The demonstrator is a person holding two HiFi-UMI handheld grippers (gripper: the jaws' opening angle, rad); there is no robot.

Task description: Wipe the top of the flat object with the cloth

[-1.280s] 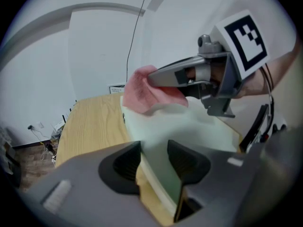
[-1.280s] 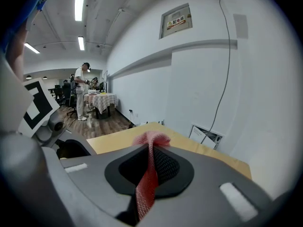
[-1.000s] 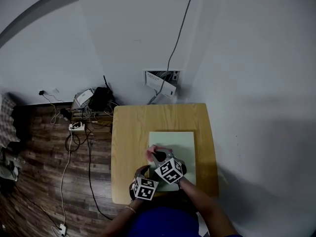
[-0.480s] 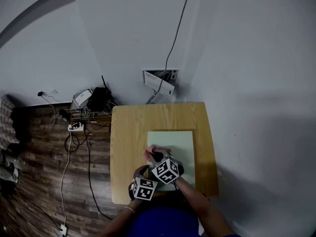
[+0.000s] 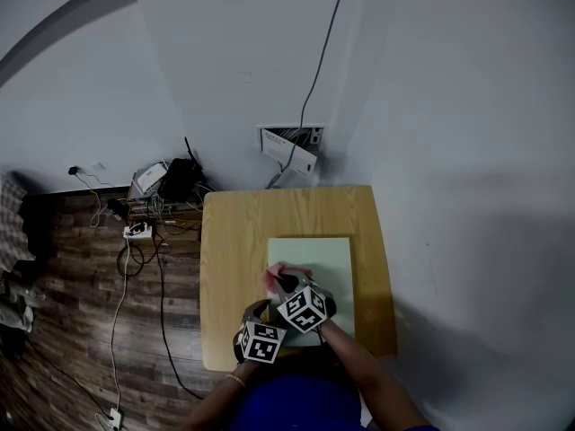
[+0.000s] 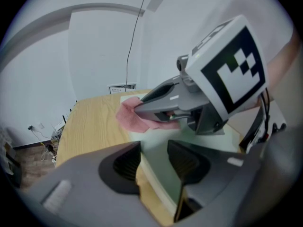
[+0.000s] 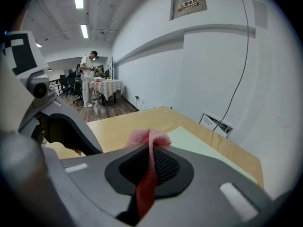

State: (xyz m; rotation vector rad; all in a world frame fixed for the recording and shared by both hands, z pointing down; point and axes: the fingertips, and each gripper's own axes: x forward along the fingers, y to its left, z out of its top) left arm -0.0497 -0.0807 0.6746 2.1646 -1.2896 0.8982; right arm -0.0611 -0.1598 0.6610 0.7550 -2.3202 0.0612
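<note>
A pale green flat object (image 5: 316, 260) lies on the wooden table (image 5: 235, 241), toward its right side. My right gripper (image 5: 284, 283) is shut on a pink cloth (image 5: 273, 277) and holds it against the flat object's near left part. In the right gripper view the cloth (image 7: 149, 139) sticks out from between the jaws of the right gripper (image 7: 151, 163), above the flat object (image 7: 201, 146). My left gripper (image 6: 154, 159) stands open at the near left corner of the flat object (image 6: 158, 138). Its jaws straddle the board's edge, and a gap shows at both pads.
The table (image 6: 92, 122) is bare to the left of the flat object. Cables and a power strip (image 5: 139, 230) lie on the wood floor to the left. A wall box with a hanging cable (image 5: 294, 151) sits behind the table. A person (image 7: 87, 79) stands far off.
</note>
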